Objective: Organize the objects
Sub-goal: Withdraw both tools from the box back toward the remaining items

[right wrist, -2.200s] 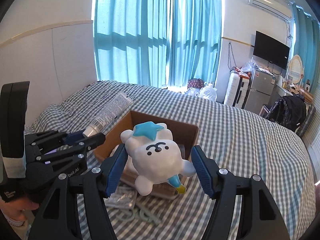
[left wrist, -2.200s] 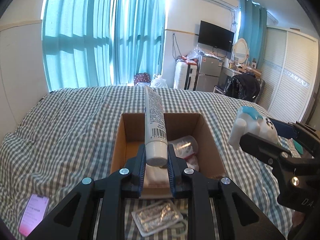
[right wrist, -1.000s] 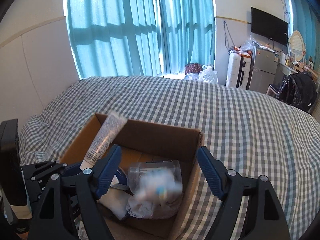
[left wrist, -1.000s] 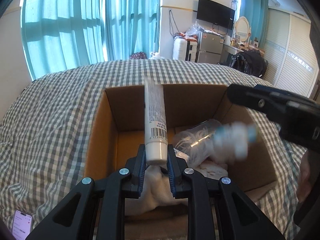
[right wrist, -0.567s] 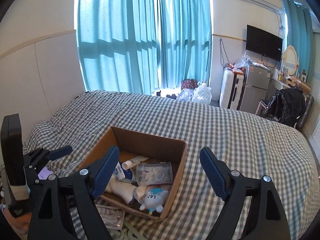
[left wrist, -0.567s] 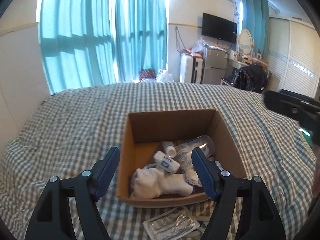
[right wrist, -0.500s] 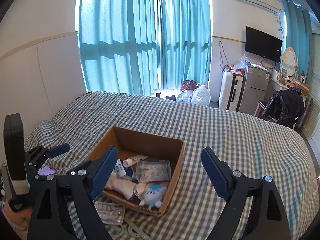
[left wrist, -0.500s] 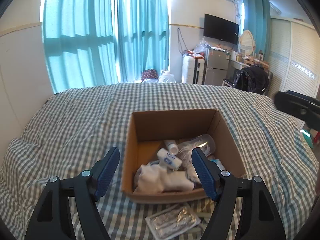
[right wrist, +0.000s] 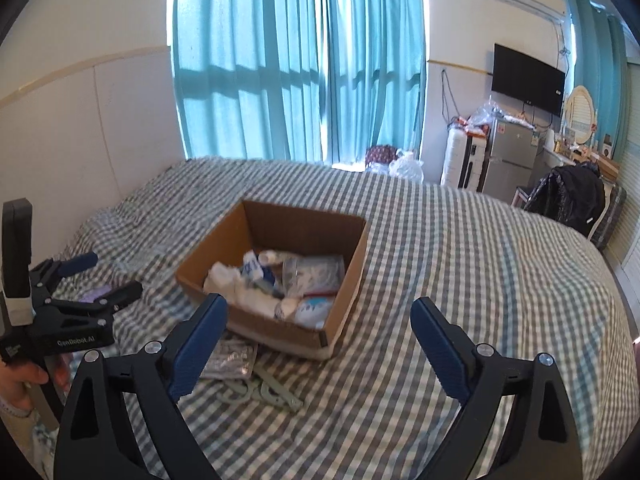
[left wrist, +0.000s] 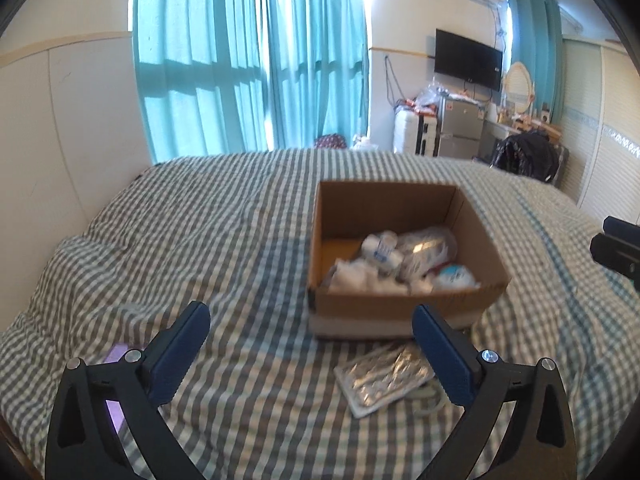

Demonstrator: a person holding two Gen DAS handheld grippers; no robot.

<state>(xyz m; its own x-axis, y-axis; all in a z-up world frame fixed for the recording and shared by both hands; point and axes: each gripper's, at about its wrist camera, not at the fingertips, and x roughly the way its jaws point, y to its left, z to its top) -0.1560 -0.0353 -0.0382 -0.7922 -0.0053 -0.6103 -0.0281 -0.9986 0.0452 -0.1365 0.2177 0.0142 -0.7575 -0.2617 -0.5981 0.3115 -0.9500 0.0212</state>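
Observation:
An open cardboard box [left wrist: 400, 304] [right wrist: 340, 312] sits on the checked bed. It holds a white tube [left wrist: 382, 250], a clear plastic jar [left wrist: 426, 250], a white cloth [left wrist: 360, 278] and the white plush toy [right wrist: 314, 308]. A silvery packet [left wrist: 384, 378] [right wrist: 230, 358] and pale green hangers [right wrist: 266, 392] lie on the bed in front of the box. My left gripper [left wrist: 310, 338] is open and empty, back from the box. My right gripper [right wrist: 318, 330] is open and empty above the bed.
A phone with a pink screen [left wrist: 114, 360] lies on the bed at the left. The left gripper's body [right wrist: 68, 312] shows at the left of the right wrist view. Teal curtains [left wrist: 248, 64], a fridge [right wrist: 508, 156] and a TV [left wrist: 468, 58] stand beyond the bed.
Both grippers let go of the tube and the plush toy, which now lie in the box. Both grippers opened and pulled back from the box; the left moved further left.

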